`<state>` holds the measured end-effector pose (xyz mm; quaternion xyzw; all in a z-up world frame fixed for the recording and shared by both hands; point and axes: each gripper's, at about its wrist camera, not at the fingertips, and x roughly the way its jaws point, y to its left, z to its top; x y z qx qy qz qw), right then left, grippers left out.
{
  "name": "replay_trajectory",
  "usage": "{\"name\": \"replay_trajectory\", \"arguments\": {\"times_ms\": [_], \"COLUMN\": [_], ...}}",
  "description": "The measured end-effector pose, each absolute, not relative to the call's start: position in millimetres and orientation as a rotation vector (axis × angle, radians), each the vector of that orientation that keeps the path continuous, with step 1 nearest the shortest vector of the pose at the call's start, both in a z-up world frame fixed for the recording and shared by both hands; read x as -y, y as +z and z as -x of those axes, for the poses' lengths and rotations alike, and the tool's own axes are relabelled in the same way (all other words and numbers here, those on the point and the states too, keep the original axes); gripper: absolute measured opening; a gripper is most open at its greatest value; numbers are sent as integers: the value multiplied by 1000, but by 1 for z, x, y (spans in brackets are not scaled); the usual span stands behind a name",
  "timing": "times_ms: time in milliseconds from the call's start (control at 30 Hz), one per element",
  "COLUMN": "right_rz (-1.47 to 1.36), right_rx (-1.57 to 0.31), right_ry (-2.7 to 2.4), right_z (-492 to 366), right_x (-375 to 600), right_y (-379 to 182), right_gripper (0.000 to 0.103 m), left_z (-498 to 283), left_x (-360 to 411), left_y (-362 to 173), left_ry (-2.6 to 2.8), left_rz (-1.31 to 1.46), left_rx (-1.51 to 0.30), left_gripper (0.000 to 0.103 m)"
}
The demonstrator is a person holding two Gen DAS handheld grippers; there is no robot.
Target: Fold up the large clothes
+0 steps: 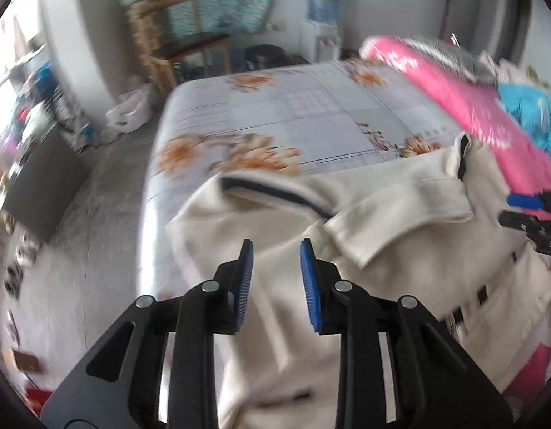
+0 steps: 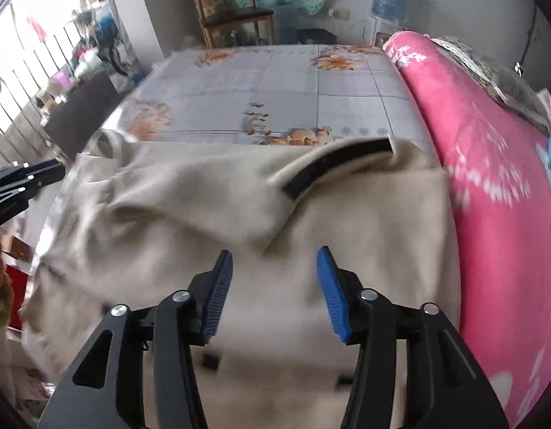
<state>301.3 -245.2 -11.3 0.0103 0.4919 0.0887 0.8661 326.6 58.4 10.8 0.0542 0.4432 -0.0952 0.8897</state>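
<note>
Right wrist view: one cream coat [image 2: 211, 200], one bed [image 2: 261, 89], two grippers.

One cream coat [image 2: 211, 214] with black trim lies on one bed [image 2: 268, 89] — beside it, one pink quilt [image 2: 497, 164]. Two claws are in view — the left claw [image 1: 276, 250] and the right claw [image 2: 275, 255]. One wooden chair [image 2: 236, 10], one water dispenser [image 2: 388, 3].

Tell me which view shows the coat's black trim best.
The right wrist view: the black trim lies broad and nearly whole across the cream coat. The left wrist view shows the trim only as thin, blurred dark lines along folded edges.
</note>
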Motion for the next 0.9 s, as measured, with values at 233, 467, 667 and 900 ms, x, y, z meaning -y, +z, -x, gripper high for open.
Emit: {"name": "replay_trajectory", "arguments": {"times_ms": [233, 467, 667, 900], "right_rz": [-40, -28, -94, -104], "right_rx": [-1048, -1142, -1140, -1137], "right_ry": [369, 345, 301, 256], "right_z": [-209, -174, -180, -183], "right_x": [212, 193, 200, 197], "right_y": [-22, -68, -72, -74], "right_gripper": [74, 74, 75, 75], "left_z": [-214, -153, -178, -201], "left_x": [-135, -151, -141, -152], "left_y": [-3, -44, -59, -76], "left_ry": [-175, -264, -291, -329], "left_rz": [122, 268, 272, 347], "left_rx": [-920, -939, -975, -1082], "left_gripper": [34, 34, 34, 34]}}
